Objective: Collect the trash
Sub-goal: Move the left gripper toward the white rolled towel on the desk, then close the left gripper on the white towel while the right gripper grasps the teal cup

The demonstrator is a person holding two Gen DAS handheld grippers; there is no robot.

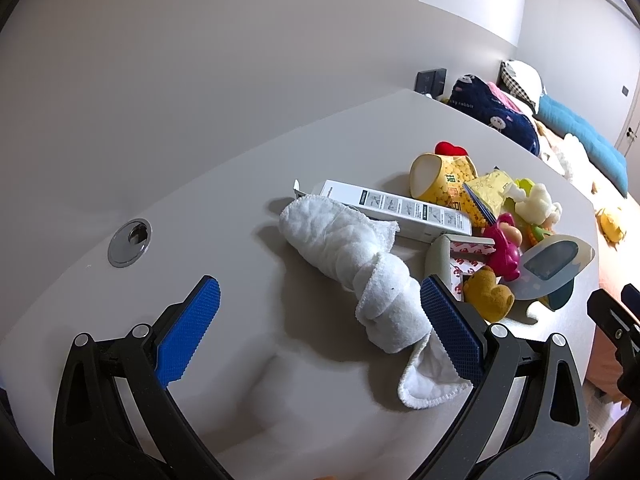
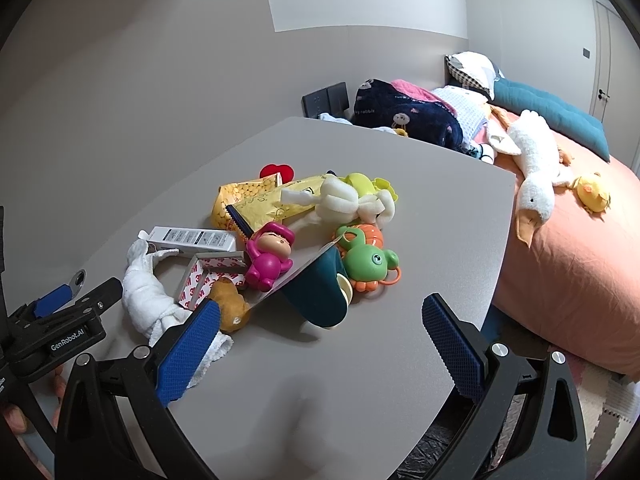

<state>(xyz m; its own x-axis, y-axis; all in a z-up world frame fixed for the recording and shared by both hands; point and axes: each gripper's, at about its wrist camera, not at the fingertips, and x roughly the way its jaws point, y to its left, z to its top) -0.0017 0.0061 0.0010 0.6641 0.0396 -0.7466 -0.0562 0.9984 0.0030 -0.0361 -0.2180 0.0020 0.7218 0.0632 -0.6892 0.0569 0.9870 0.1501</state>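
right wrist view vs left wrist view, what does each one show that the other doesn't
Only the right wrist view shows the green frog toy and the white goose plush on the bed. Only the left wrist view shows the yellow cup's open mouth. Both share the grey table, the rolled white towel, the long white box and the pink doll. Both claws are open.

I count one rolled white cloth, one long white box, one yellow snack bag, one pink doll, one green frog toy, two stuffed birds on the bed, a white goose and a yellow chick.
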